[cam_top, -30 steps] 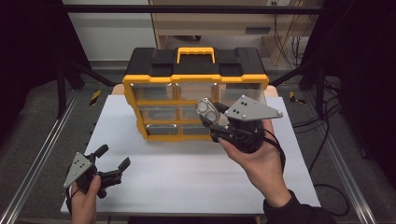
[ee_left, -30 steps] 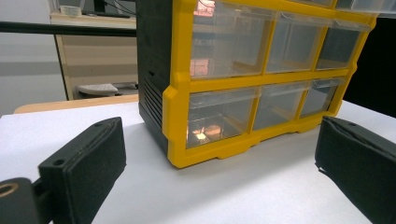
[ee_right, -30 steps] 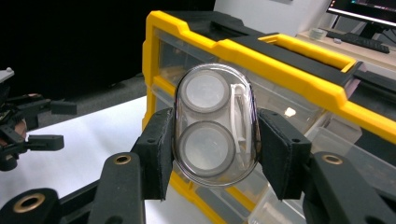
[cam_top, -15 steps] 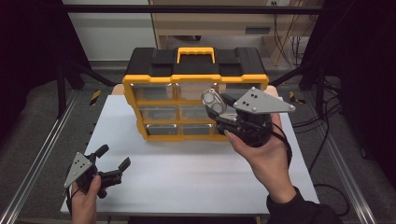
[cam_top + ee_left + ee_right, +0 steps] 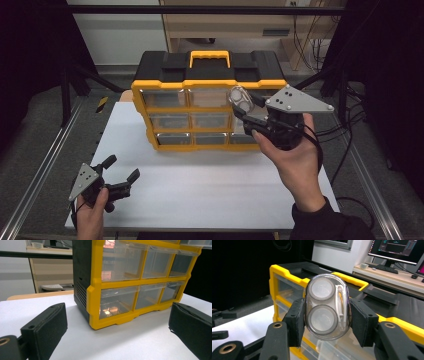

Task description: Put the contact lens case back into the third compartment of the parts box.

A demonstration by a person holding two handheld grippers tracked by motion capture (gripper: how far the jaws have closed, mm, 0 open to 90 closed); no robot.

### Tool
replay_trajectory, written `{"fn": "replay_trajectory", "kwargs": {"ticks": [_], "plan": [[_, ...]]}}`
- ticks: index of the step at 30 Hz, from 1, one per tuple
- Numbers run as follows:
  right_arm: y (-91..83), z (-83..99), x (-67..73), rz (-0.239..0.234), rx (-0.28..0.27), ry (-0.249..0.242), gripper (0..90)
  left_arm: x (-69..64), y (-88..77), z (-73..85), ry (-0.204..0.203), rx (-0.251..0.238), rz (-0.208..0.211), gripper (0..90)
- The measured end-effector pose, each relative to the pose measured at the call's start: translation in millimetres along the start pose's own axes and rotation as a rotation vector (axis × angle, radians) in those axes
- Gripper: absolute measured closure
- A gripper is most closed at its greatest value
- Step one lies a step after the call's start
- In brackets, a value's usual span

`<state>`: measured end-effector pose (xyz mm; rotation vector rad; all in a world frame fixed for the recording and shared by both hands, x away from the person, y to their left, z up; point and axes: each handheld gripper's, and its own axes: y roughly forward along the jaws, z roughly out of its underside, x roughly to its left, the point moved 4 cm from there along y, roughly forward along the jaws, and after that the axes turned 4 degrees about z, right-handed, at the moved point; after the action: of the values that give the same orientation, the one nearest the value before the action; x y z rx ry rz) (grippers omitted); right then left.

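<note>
The white table (image 5: 200,190) spreads out under me, with metal rails along its left and right edges and dark curtains on both sides. At its far half stands the yellow and black drawer cabinet (image 5: 207,85), upright, its carry handle on top and its rows of clear plastic drawers facing me. It is the biggest thing before me, and it stands squarely ahead of both of my tools. Behind it I see a wooden desk (image 5: 235,20) with cables hanging at its right. My right hand (image 5: 295,165) is lifted above the table in front of the cabinet's right column of drawers, so hand and tool cover part of those drawers in the high view. My right gripper (image 5: 327,312) has its two black pads pressed on the sides of a small clear case (image 5: 327,306), a rounded shell with two round lids one above the other and something white along one edge. My left gripper (image 5: 122,182) rests low near the table's front left corner, well apart from the cabinet, jaws spread wide with nothing between them.
</note>
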<state>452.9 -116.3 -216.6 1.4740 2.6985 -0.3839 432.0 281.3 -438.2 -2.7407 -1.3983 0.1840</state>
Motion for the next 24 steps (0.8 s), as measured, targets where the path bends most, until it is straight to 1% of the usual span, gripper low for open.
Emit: {"fn": "replay_trajectory", "kwargs": {"ticks": [17, 24], "plan": [[-2.2, 5.9, -22.8, 0.043, 0.001, 0.043, 49.2, 0.1, -0.1, 0.0, 0.001, 0.001, -0.001, 1.7], [-2.6, 8.8, -29.2, 0.054, 0.004, 0.059, 49.2, 0.1, -0.3, -0.1, 0.002, 0.001, -0.002, 1.7]]}}
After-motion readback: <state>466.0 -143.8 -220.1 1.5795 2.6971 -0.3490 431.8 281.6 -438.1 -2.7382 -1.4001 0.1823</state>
